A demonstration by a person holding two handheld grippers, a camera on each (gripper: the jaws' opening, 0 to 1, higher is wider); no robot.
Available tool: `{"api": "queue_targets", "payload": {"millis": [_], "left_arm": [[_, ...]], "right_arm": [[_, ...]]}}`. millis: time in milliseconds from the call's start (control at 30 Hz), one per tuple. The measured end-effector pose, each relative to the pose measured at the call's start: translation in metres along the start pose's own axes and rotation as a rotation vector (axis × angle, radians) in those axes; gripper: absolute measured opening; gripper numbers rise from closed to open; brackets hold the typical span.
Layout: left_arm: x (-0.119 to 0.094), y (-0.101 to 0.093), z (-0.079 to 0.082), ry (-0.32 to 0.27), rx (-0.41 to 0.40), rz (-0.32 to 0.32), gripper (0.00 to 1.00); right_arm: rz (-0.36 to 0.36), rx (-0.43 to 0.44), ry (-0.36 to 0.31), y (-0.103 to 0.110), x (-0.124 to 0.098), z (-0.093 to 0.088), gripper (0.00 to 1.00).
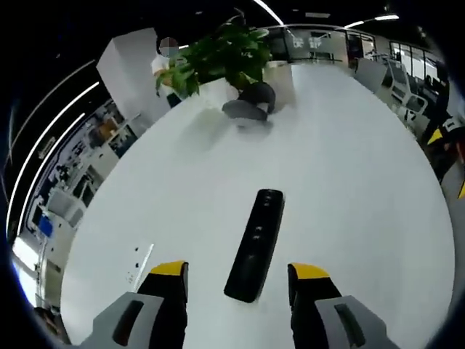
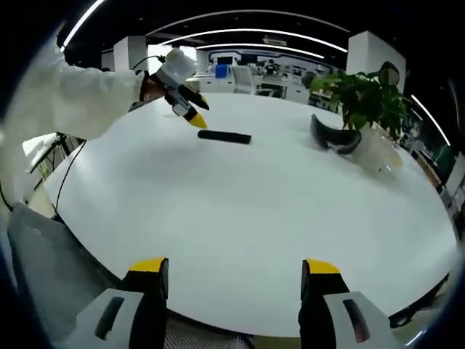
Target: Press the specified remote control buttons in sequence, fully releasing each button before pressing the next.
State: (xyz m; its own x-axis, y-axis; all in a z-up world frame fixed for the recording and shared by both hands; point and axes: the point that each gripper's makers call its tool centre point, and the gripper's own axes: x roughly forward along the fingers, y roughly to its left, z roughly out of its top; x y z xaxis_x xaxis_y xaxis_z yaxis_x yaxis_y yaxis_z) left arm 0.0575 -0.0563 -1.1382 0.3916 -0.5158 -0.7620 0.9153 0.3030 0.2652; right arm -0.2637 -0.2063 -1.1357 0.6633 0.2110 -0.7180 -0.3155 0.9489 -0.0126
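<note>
1. Zero presses visible so far, I'd guess; the whole sequence looks left to do.
2. Left hand-held gripper [image 1: 238, 275] has jaws wide apart, gripping nothing, with the near end of the remote control [image 1: 256, 244] between the tips.
3. Right hand-held gripper [image 2: 234, 273] gapes empty at the worktop [image 2: 247, 211] edge, well apart from it.
4. Remote's slim, black, lying flat, buttons too small to read.

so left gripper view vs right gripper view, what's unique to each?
Left gripper view alone: buttons on the remote control, which lies between the open left tool jaws.
Right gripper view alone: the person's white sleeve, and the open right tool far back at the table edge.
Shared: white table, potted plant, dark curved object beside it.
</note>
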Motion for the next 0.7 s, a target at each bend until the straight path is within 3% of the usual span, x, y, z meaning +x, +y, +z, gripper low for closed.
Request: {"api": "queue_targets", "payload": {"millis": [300, 367, 700], "left_arm": [[0.023, -0.001, -0.014, 0.054, 0.028, -0.095, 0.54], [0.027, 0.001, -0.021, 0.096, 0.045, -0.097, 0.53], [0.038, 0.005, -0.024, 0.121, 0.021, -0.154, 0.51]], "right_arm": [[-0.005, -0.006, 0.013, 0.000, 0.001, -0.001, 0.74], [-0.004, -0.007, 0.019, 0.000, 0.001, -0.001, 0.73], [0.003, -0.015, 0.026, 0.002, 0.002, -0.002, 0.73]]}}
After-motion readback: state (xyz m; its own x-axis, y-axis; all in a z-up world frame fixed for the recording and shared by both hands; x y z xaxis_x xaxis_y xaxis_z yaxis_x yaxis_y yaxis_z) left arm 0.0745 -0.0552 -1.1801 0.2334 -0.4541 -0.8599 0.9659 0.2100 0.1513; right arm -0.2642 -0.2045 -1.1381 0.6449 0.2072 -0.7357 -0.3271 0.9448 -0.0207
